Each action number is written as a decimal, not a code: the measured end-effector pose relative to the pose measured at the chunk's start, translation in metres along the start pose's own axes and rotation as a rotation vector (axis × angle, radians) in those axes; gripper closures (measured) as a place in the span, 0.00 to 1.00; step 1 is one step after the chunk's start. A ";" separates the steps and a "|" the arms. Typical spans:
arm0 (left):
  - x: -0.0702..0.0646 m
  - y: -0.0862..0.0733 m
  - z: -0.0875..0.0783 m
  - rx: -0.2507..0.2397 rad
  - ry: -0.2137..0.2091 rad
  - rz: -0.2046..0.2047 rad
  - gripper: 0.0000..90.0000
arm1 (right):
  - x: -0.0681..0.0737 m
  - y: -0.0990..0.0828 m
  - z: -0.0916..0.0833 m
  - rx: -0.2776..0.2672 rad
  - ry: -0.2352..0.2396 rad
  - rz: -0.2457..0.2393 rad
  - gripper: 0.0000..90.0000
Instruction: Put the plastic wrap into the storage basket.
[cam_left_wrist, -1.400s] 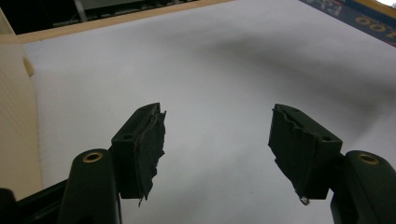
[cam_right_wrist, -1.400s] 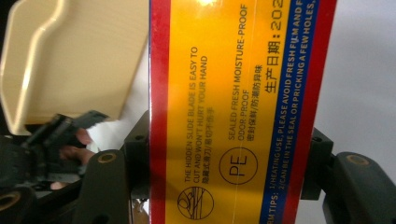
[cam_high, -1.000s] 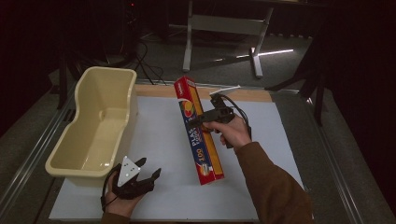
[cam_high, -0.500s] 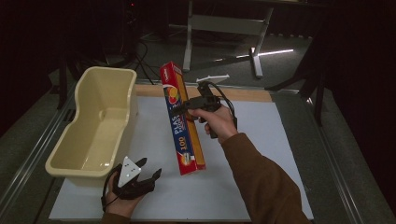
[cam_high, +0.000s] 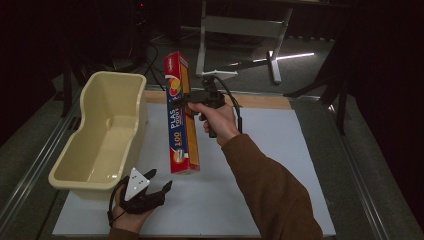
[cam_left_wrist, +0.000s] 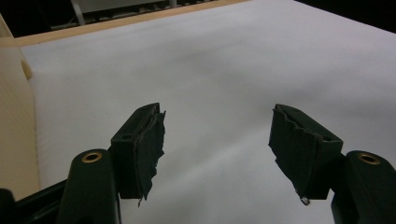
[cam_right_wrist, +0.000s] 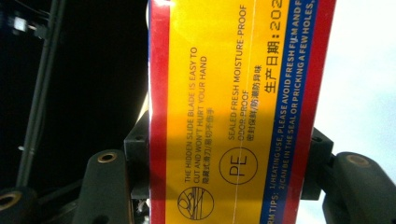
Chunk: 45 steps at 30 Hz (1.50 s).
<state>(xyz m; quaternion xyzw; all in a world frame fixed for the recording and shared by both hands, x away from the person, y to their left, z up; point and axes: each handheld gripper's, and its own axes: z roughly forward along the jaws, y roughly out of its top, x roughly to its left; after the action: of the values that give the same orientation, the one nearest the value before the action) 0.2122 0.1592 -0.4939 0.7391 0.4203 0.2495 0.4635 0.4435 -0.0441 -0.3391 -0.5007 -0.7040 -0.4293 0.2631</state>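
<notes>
At the centre of the high view, the right gripper (cam_high: 189, 101) holds a long plastic-wrap box (cam_high: 182, 117) lifted off the white surface (cam_high: 280, 165). The box is red, yellow and blue. It hangs tilted, its top end toward the upper middle of the frame and its lower end near the lower middle, just right of a cream plastic tub (cam_high: 102, 135) that fills the left side. The gripper grasps the box in its upper half, well above the midpoint. At the lower left of the frame, the left gripper (cam_high: 160, 185) rests on the surface beside the tub's near corner, its jaws spread and empty.

In the left gripper view, the two black jaws stand wide apart with bare white surface between them. The tub's cream wall (cam_left_wrist: 16, 130) runs down the left edge.

In the right gripper view, the box's yellow face (cam_right_wrist: 224, 116) fills the middle, clamped across its narrow width between the jaws at the lower left and lower right.

The box looks light, stiff and smooth-sided, likely thin cardboard that could dent under a hard squeeze. Because it is long and held off-centre, it will probably tend to swing; a grip nearer the middle would steady it.
</notes>
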 end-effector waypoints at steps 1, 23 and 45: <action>0.000 0.000 0.000 0.003 0.001 0.003 0.38 | 0.002 0.001 0.002 -0.005 0.010 0.011 0.44; -0.008 0.000 0.005 0.006 -0.017 0.028 0.38 | 0.043 0.009 0.040 -0.094 0.029 0.019 0.44; -0.009 0.000 0.002 -0.025 -0.027 0.027 0.38 | 0.067 0.007 0.089 -0.154 0.057 0.060 0.44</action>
<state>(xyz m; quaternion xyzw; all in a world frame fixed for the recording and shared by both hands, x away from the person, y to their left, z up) 0.2087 0.1510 -0.4949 0.7420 0.4011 0.2511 0.4749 0.4313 0.0668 -0.3267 -0.5280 -0.6458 -0.4882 0.2567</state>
